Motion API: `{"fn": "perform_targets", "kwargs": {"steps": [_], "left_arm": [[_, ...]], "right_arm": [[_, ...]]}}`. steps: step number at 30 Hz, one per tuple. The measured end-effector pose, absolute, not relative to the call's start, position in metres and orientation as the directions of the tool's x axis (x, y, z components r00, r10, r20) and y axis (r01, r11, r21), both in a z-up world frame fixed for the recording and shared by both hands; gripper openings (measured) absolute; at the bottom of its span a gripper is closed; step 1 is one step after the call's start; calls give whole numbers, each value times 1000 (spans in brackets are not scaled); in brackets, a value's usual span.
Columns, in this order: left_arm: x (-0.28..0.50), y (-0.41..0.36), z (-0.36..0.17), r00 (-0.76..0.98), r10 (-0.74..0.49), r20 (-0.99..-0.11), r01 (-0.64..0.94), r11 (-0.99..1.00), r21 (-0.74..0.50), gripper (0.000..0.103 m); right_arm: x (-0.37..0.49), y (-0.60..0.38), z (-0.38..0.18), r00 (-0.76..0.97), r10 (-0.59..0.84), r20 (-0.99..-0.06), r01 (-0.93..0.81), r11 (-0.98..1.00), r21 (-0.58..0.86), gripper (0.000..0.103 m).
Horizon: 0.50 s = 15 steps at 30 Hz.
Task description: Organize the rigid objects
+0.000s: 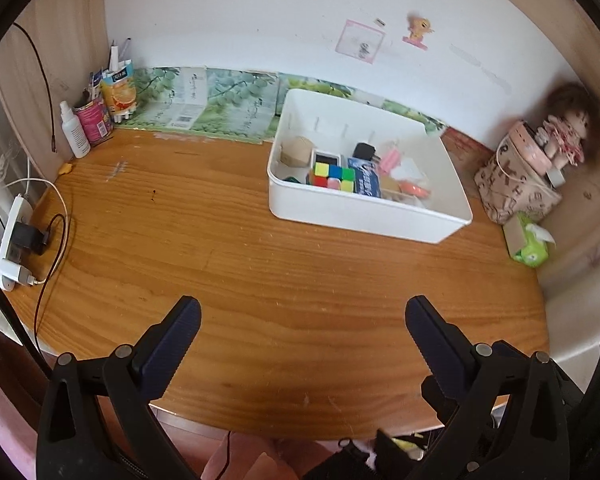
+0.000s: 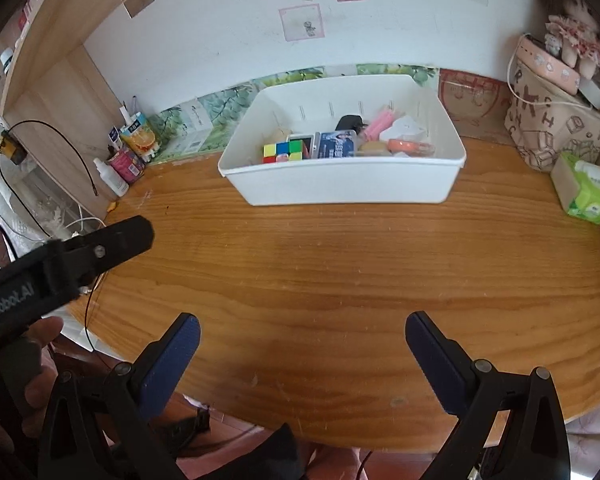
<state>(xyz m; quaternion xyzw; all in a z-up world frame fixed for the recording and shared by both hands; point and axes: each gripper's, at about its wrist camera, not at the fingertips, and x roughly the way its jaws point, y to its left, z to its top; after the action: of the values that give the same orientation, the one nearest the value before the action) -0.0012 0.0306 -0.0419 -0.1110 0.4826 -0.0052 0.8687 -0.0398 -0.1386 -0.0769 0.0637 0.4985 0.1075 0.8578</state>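
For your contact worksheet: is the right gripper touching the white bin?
Apart. The right wrist view shows the right gripper open over bare table, well short of the bin.

Right gripper (image 2: 302,344) hangs over the near edge of the wooden desk (image 2: 340,264), fingers (image 2: 180,344) spread wide with nothing between them. White bin (image 2: 340,184) sits at the back, with a Rubik's cube (image 2: 283,152) inside. Left gripper (image 2: 112,240) pokes in from the left.
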Motion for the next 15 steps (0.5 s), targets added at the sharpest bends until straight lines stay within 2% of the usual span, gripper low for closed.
{"fn": "perform_targets", "kwargs": {"steps": [7, 15], "left_arm": [[-1, 25, -32, 545, -123, -830, -39, 984, -171, 102], [6, 33, -20, 583, -114, -804, -40, 985, -168, 102]], "right_arm": [[-43, -156, -74, 438, 192, -878, -13, 978, 207, 103], [-41, -156, -59, 480, 151, -864, -3, 985, 171, 103]]}}
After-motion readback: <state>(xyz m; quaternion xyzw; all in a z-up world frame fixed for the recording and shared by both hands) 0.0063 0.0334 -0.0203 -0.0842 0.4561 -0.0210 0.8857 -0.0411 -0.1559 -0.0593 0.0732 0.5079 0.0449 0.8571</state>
